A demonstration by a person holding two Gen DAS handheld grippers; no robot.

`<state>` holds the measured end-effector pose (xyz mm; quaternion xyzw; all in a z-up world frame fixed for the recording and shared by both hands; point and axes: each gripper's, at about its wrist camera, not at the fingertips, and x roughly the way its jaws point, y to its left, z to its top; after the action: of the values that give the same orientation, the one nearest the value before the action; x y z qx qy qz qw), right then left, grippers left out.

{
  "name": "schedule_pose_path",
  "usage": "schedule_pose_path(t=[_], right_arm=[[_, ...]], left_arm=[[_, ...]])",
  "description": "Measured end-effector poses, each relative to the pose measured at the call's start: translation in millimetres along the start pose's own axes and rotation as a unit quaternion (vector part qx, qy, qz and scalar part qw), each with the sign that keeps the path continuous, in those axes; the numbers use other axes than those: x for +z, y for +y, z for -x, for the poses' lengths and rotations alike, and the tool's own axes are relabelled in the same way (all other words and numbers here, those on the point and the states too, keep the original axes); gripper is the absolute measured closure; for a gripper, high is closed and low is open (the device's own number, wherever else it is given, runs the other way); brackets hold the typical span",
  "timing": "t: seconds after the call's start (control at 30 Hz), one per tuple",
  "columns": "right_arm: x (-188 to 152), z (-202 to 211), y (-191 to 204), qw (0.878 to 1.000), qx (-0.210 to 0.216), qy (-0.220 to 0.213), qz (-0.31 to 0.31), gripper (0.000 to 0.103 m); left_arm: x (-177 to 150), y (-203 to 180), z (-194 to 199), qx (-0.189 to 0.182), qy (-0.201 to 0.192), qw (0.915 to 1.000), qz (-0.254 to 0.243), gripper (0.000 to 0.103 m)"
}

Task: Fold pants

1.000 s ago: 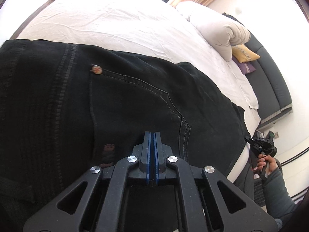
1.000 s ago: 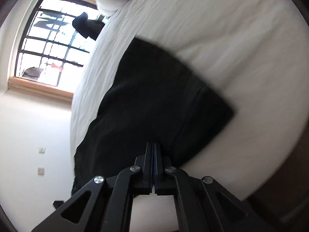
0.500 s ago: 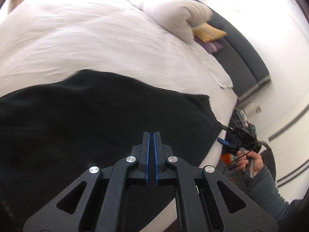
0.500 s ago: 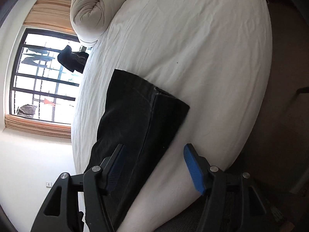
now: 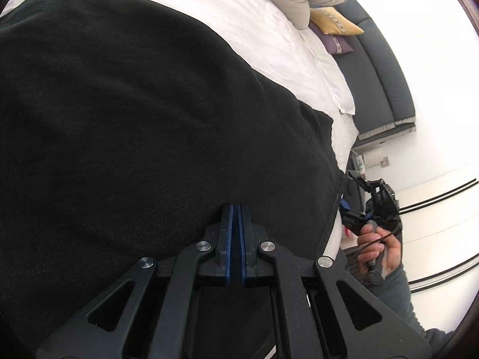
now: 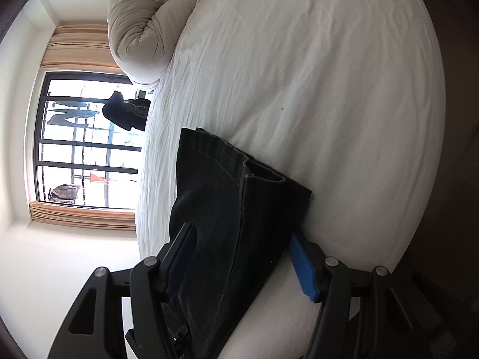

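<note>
Pants lie on the white bed, black denim doubled lengthwise with the hems stacked at the far end. We judge the next fold calls for both ends carried over together, edges aligned, cloth kept taut. Our left gripper has its jaws pressed together over the dark fabric; whether they pinch it we cannot tell. Our right gripper stands wide open, straddling the leg and holding nothing.

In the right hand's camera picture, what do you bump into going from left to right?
Window → dark clothes hanging by the window → black pants → white bed sheet.
</note>
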<state>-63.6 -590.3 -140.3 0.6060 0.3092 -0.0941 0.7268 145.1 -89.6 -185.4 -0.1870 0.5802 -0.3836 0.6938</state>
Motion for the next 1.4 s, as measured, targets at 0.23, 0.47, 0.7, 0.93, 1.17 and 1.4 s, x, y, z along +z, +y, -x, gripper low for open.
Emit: schedule_pose_path(t=[0.23,0.47,0.7,0.93,1.17,1.4], right_arm=[[-7.2,-1.9,-1.8,0.999,0.004,-0.025,-0.030,0.038],[-8.6,-7.7,3.4,0.999,-0.004,-0.037,-0.037,0.041],[-8.8,-17.7,-0.1,0.999,-0.020,-0.027,-0.022,0.085],[-11.6,-18.8,-0.2,0.999,-0.022,-0.034,-0.006,0.091],[-21.8,-12.0,24.9,0.995,-0.061,-0.066,0.043,0.094],[-81.9,-28.6,136.9,0.949,-0.110,-0.058,0.288,0.094]], left_arm=[[1.5,2.7,-5.3,0.004,-0.001,1.0000,0.004,0.100],[2.0,-15.2,-31.8,0.011,-0.001,0.9999,0.003,0.100],[3.4,-15.0,-23.2,0.012,0.001,0.9999,0.007,0.100],[2.3,-16.5,-23.6,0.018,-0.001,0.9998,0.004,0.100],[1.3,-16.0,-26.1,0.018,-0.005,0.9998,0.001,0.100],[2.2,-7.8,-27.9,-0.011,-0.009,0.9997,0.022,0.100]])
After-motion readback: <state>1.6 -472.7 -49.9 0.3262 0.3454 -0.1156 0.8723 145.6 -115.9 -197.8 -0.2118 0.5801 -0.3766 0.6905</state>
